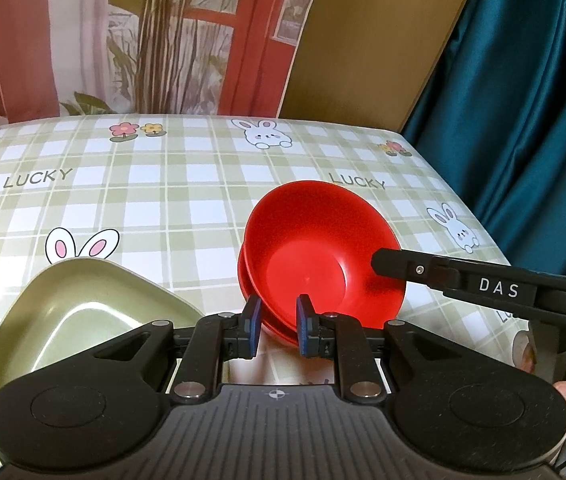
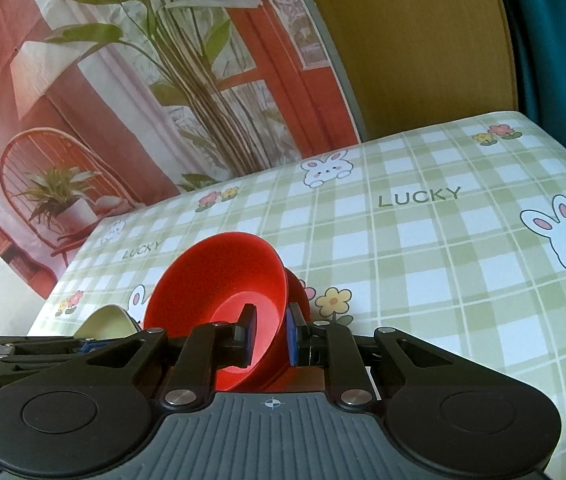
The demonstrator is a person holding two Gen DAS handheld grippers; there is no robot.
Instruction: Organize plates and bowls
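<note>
Both jaws clamped on the rims of red bowls. Left gripper pinching the near rim of the lower bowl; right gripper pinching the right rim of the upper bowl, one finger inside, one outside. Upper bowl tilted, nested partly in the lower one. Both just right of the green dish, on the checked counter. Right gripper's finger reaching in from the right.
</note>
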